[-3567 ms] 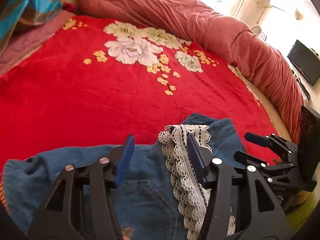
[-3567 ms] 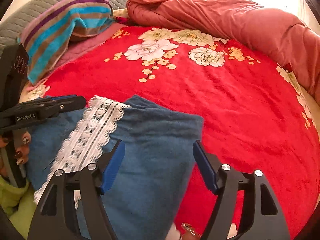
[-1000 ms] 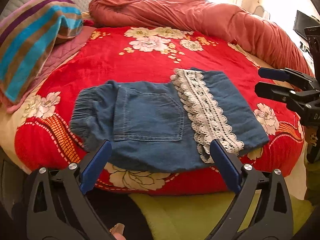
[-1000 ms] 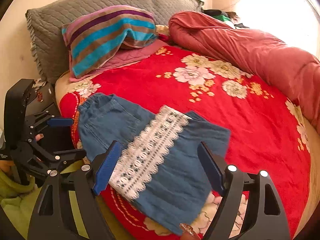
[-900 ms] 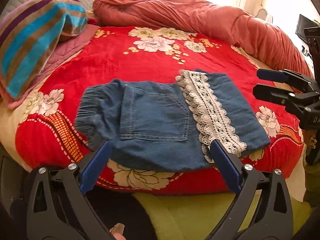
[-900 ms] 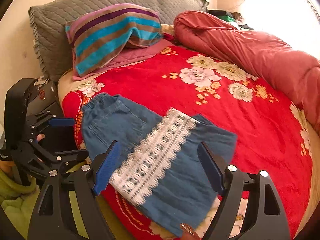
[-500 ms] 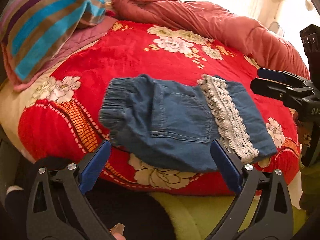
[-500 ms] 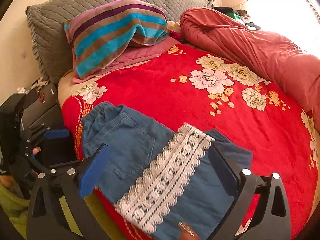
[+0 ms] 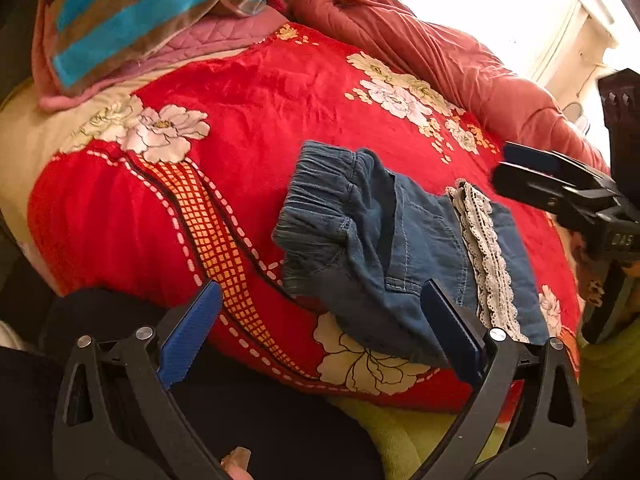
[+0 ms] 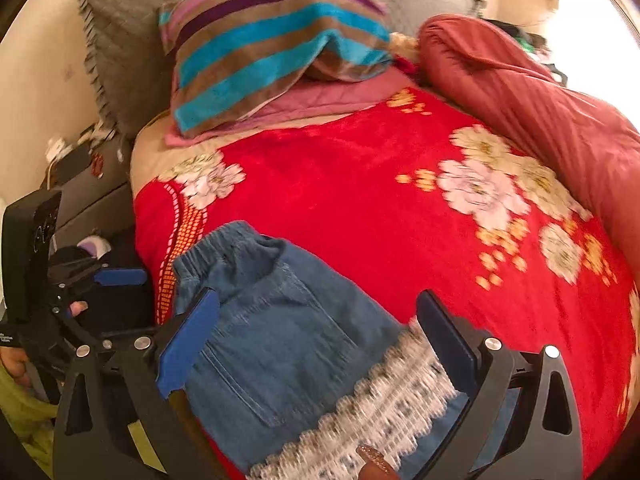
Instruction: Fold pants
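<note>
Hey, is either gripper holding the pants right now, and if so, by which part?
Nothing is held. The left gripper and right gripper are both open, and the folded denim pants lie free on the red blanket.

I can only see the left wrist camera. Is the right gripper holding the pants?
Observer: No. The right gripper is wide open above the pants and grips nothing.
Operator: What's behind the stripy pillow?
Observer: A grey quilted cushion stands behind the striped pillow.
Operator: Where's my left gripper?
Observer: The left gripper is off the bed's edge, near a grey bedside cabinet.
</note>
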The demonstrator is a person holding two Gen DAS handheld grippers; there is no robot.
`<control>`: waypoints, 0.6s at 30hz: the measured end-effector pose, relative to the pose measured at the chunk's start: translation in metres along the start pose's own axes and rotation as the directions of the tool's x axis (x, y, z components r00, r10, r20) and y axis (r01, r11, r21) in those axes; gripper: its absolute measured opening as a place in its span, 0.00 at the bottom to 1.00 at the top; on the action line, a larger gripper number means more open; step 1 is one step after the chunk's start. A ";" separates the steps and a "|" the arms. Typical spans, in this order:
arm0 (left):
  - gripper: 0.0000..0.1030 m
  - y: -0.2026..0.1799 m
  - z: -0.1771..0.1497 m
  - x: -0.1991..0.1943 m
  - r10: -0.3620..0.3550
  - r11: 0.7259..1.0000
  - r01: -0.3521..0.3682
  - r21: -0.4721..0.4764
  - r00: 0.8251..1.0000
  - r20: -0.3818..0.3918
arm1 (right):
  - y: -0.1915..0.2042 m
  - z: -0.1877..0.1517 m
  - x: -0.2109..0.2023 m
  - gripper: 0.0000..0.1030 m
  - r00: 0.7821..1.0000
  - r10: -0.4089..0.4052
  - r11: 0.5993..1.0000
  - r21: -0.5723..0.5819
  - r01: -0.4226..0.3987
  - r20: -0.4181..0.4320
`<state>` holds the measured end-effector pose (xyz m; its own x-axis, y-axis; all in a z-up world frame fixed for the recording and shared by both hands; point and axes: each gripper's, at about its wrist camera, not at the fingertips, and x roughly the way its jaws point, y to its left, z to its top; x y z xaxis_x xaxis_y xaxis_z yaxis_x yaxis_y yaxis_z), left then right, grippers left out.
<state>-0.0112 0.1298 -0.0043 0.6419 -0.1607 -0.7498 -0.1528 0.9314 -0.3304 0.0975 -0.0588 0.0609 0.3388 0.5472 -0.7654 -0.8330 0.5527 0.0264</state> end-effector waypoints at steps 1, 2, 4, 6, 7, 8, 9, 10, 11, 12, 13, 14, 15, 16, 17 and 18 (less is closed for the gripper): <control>0.87 0.000 0.000 0.002 -0.003 1.000 0.003 -0.004 1.000 -0.001 | 0.002 0.004 0.006 0.96 1.000 0.005 1.000 -0.012 -0.005 -0.012; 0.84 0.001 0.000 0.003 -0.010 1.000 0.010 -0.006 1.000 -0.002 | 0.004 0.007 0.011 0.96 1.000 0.008 1.000 -0.019 -0.008 -0.020; 0.80 0.001 0.000 0.006 -0.027 1.000 0.026 -0.008 1.000 -0.007 | 0.006 0.015 0.022 0.96 0.999 0.029 0.999 -0.034 -0.030 -0.037; 0.68 0.002 0.000 0.011 -0.048 0.999 0.047 -0.021 0.999 -0.014 | 0.009 0.020 0.030 0.96 0.997 0.050 0.998 -0.045 -0.052 -0.054; 0.59 0.003 0.000 0.012 -0.058 0.998 0.058 -0.029 0.998 -0.016 | 0.011 0.023 0.035 0.96 0.996 0.062 0.996 -0.054 -0.065 -0.063; 0.48 0.005 0.000 0.015 -0.071 0.997 0.070 -0.042 0.997 -0.020 | 0.014 0.027 0.040 0.96 0.995 0.073 0.995 -0.066 -0.078 -0.075; 0.46 0.006 0.000 0.018 -0.073 0.996 0.072 -0.048 0.997 -0.024 | 0.017 0.030 0.047 0.96 0.992 0.086 0.992 -0.082 -0.093 -0.090; 0.46 0.006 0.000 0.019 -0.071 0.997 0.070 -0.046 0.997 -0.025 | 0.019 0.032 0.052 0.96 0.990 0.095 0.990 -0.093 -0.104 -0.100; 0.45 0.006 0.000 0.021 -0.072 0.997 0.071 -0.044 0.997 -0.027 | 0.022 0.034 0.057 0.96 0.989 0.102 0.989 -0.100 -0.113 -0.110; 0.45 0.007 0.000 0.023 -0.075 0.996 0.073 -0.048 0.997 -0.029 | 0.024 0.036 0.064 0.96 0.985 0.114 0.986 -0.109 -0.128 -0.127; 0.45 0.008 0.000 0.024 -0.079 0.996 0.077 -0.051 0.996 -0.031 | 0.026 0.037 0.068 0.95 0.983 0.120 0.984 -0.114 -0.136 -0.136; 0.45 0.008 -0.001 0.025 -0.082 0.995 0.080 -0.053 0.996 -0.034 | 0.029 0.038 0.075 0.95 0.980 0.129 0.981 -0.122 -0.148 -0.150; 0.45 0.009 -0.001 0.026 -0.084 0.995 0.082 -0.055 0.996 -0.036 | 0.031 0.038 0.080 0.95 0.978 0.134 0.980 -0.128 -0.155 -0.162; 0.45 0.011 -0.001 0.028 -0.088 0.995 0.086 -0.059 0.995 -0.040 | 0.033 0.039 0.088 0.95 0.974 0.140 0.977 -0.134 -0.165 -0.178; 0.45 0.011 -0.001 0.030 -0.093 0.994 0.090 -0.060 0.995 -0.045 | 0.035 0.040 0.094 0.95 0.971 0.146 0.975 -0.138 -0.174 -0.190; 0.45 0.012 -0.002 0.031 -0.095 0.994 0.092 -0.061 0.994 -0.048 | 0.036 0.039 0.098 0.95 0.968 0.151 0.974 -0.139 -0.180 -0.199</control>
<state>0.0057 0.1350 -0.0327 0.6169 -0.2637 -0.7416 -0.1392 0.8908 -0.4325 0.1178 0.0391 0.0124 0.1152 0.4883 -0.8650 -0.9330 0.3520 0.0744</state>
